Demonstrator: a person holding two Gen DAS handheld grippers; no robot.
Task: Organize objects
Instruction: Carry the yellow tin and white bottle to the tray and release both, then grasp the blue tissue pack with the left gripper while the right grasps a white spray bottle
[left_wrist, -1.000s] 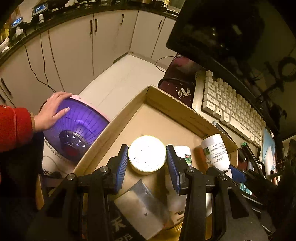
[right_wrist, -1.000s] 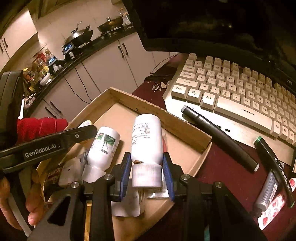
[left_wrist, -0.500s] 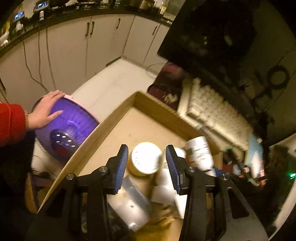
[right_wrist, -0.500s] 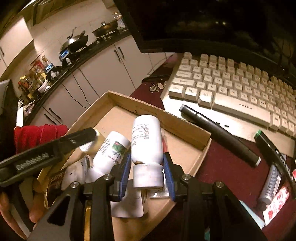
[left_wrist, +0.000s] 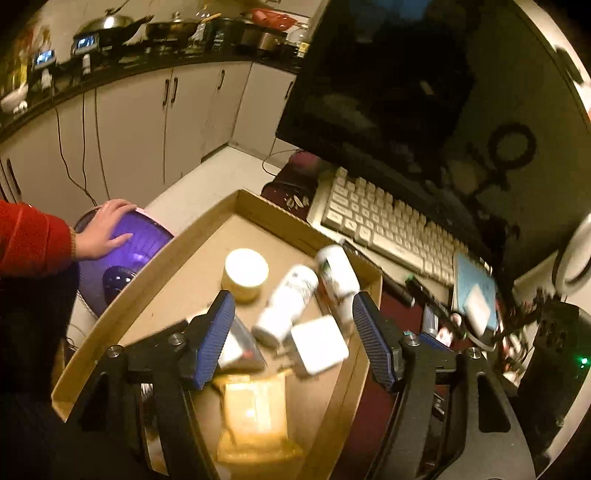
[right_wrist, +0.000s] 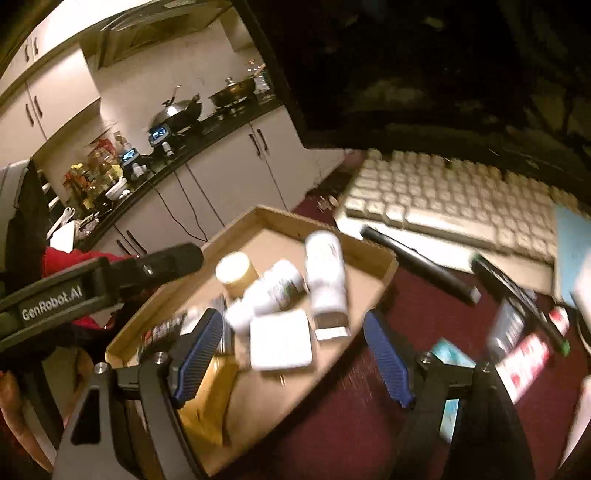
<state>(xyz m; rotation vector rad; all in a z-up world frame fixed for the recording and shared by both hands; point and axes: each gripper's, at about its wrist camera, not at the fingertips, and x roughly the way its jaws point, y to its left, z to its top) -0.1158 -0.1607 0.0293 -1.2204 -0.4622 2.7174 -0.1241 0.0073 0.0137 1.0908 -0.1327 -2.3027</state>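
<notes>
Left wrist view: the left gripper (left_wrist: 291, 334) tilts steeply down over the near half of a shallow cardboard box (left_wrist: 258, 202). Its jaws are opening and stand spread, with nothing pinched; the blue pads (left_wrist: 216, 341) press on nothing. Below them in the box lie a round yellow jar (left_wrist: 245, 271) with a pale lid, two white pill bottles (left_wrist: 286, 304) on their sides, touching each other, a flat white square block (left_wrist: 319, 349) and a yellowish packet (left_wrist: 255, 413). At the left, a hand (left_wrist: 105, 229) in a red sleeve rests on a purple domed fan (left_wrist: 122, 258).

Right wrist view: the right gripper (right_wrist: 291, 358) also tilts down above the box's near corner, jaws opening and wide, holding nothing. The longer white bottle (right_wrist: 327, 275) lies beyond the fingers, its cap toward the camera, apart from both pads. The box sits on a dark red mat (right_wrist: 369, 424), beside a white keyboard (right_wrist: 443, 206) and a black marker (right_wrist: 417, 264).
</notes>
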